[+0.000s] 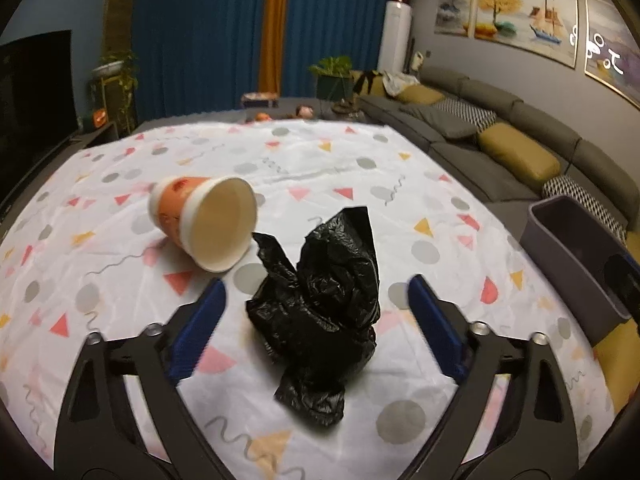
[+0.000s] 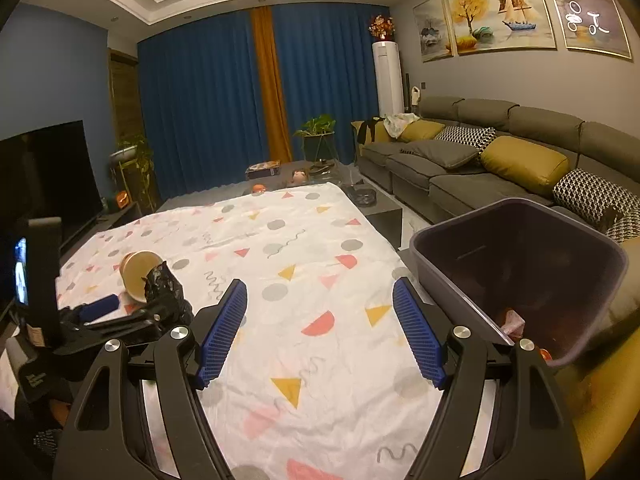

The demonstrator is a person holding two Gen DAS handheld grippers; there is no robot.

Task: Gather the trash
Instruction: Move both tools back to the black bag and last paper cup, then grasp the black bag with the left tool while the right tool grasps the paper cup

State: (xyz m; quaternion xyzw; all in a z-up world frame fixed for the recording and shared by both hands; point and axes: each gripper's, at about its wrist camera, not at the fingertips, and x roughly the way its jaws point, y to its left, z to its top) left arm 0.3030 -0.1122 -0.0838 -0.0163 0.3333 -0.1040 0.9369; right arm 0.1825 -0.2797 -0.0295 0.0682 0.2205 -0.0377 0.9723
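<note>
Straddling the crumpled black bag (image 1: 320, 312) on the cloth (image 1: 304, 160), the left gripper (image 1: 316, 300) gapes wide, pads clear of it. A tipped cup (image 1: 204, 222) lies just behind. The right gripper (image 2: 320, 312) hangs wide open and empty beside the bin (image 2: 520, 268).

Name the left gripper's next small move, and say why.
Probably close the left gripper on the crumpled black plastic bag. The bag already lies between its open blue pads, which do not yet press it, and the grey plastic bin waits at the table's right. The tipped orange paper cup can follow.
</note>
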